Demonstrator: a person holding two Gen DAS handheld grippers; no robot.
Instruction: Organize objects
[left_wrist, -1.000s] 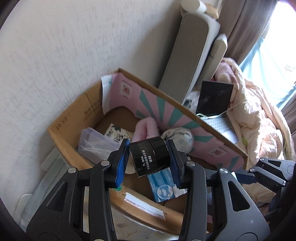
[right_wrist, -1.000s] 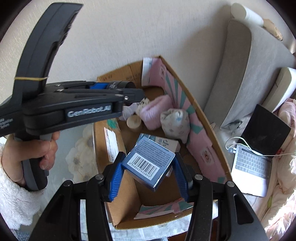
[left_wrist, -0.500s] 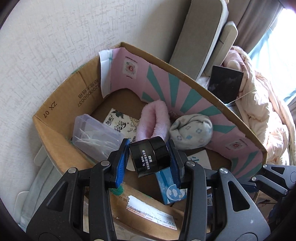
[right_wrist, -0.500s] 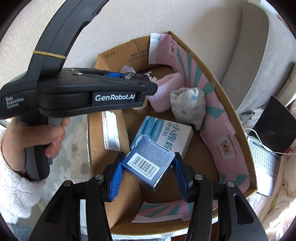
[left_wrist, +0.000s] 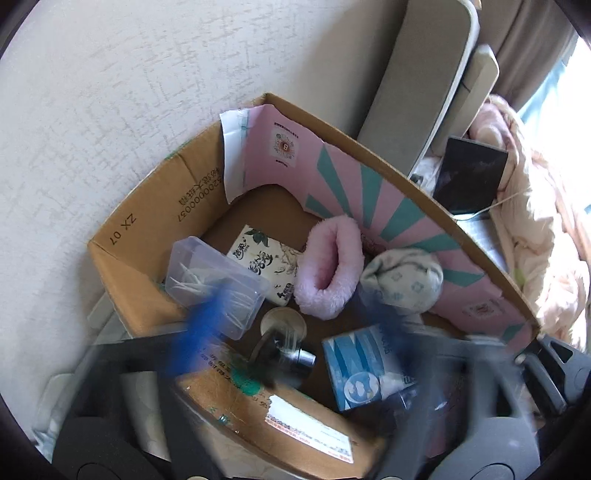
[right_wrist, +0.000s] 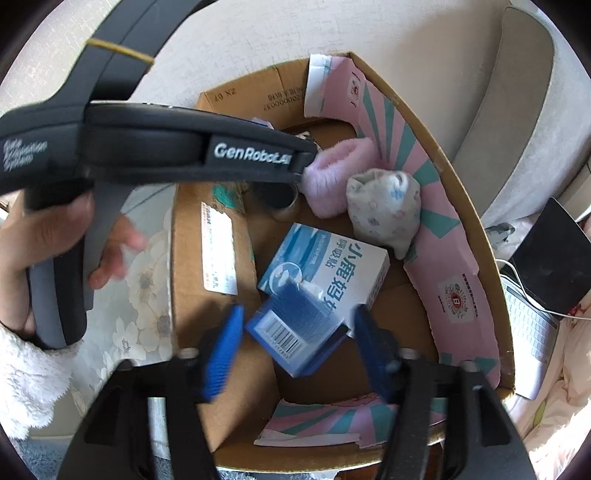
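Both your grippers spread wide over the brown cardboard box (right_wrist: 221, 236) | left gripper (left_wrist: 284, 310) – black round jar (left_wrist: 284, 358) loose inside | right gripper (right_wrist: 295, 332) – blue barcoded carton (right_wrist: 295, 328) unclamped between the jaws | risk: carton lands askew, tipping off the white-blue medicine box (right_wrist: 332, 266)

Pink-and-teal striped liner (left_wrist: 373, 192), blue barcoded box (right_wrist: 299, 332)

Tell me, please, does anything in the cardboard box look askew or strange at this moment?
Yes. The small blue box sits tilted on one corner between the open right gripper fingers, touching neither. The black jar lies on its side, blurred, below the open left gripper. Both seem just released into the cardboard box.
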